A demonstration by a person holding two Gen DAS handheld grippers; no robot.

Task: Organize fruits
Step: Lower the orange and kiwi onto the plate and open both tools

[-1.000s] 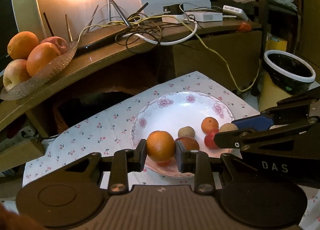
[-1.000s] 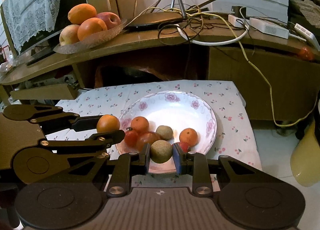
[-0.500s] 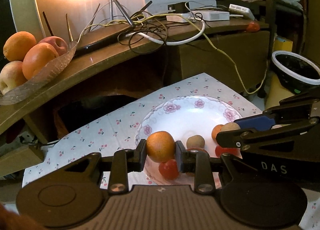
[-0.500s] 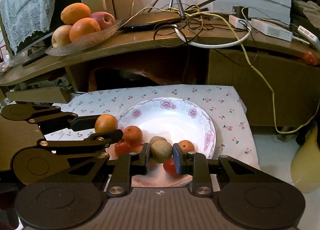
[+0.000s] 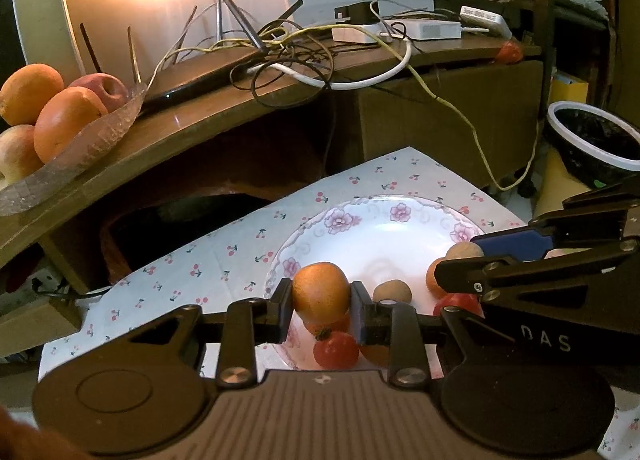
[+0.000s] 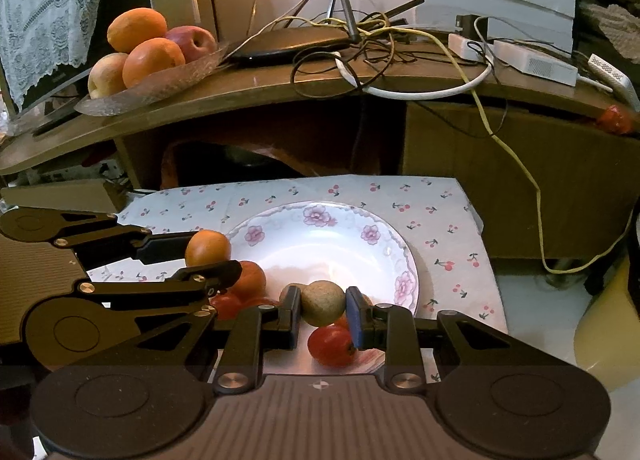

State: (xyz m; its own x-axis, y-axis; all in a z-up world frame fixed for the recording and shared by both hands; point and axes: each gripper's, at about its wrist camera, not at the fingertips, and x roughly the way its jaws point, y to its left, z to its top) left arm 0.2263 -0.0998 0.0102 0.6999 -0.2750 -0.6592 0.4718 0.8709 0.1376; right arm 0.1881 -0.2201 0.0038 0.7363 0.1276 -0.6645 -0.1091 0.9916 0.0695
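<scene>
My left gripper (image 5: pixel 321 300) is shut on a small orange (image 5: pixel 321 291) and holds it above the near left rim of a white floral plate (image 5: pixel 372 236). My right gripper (image 6: pixel 322 304) is shut on a round brown fruit (image 6: pixel 322 302) above the plate's (image 6: pixel 320 244) near edge. In the plate lie a red tomato (image 5: pixel 335 348), a brown fruit (image 5: pixel 392 292), and small oranges partly hidden by the fingers. From the right wrist view I see the left gripper (image 6: pixel 208 248) with its orange, another orange (image 6: pixel 250 280) and a tomato (image 6: pixel 331 346).
A glass dish (image 6: pixel 160 81) of oranges and apples stands on the wooden shelf (image 6: pixel 280 87) at the back left, beside a router and tangled cables (image 6: pixel 360 39). The plate rests on a cherry-print cloth (image 6: pixel 440 211). A black bin (image 5: pixel 592 139) stands to the right.
Both grippers have risen and drawn back from the plate with their fruits held. The plate and loose fruits sit lower and nearer in both views.
</scene>
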